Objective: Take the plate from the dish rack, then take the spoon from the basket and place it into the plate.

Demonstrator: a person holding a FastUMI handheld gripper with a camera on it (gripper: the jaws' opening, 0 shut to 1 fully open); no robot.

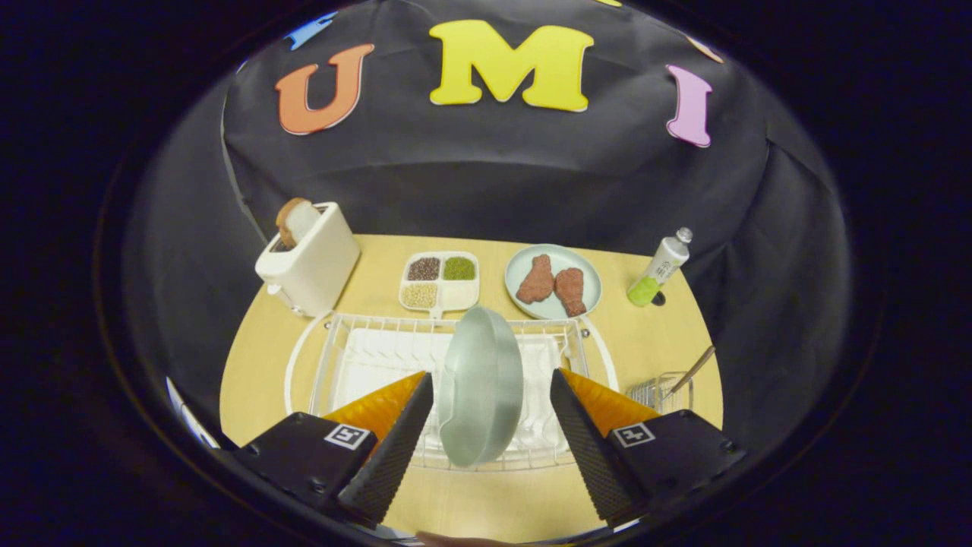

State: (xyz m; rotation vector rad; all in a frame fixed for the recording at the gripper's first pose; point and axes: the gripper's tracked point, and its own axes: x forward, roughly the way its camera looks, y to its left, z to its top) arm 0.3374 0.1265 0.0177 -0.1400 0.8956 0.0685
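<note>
The gripper (490, 391) is held wide open with nothing gripped, its ribbed black fingers (395, 448) flanking the pale green plate (480, 387), which stands on edge in the white wire dish rack (334, 357); for a sound grasp the pads are best closed squarely on the smooth, glossy rim, then lifted straight up clear of the wires. Further off, the spoon (695, 370) is seen leaning in a small wire basket (659, 391), and beyond lie a toaster (311, 262) and a plate of chicken (553, 282).
</note>
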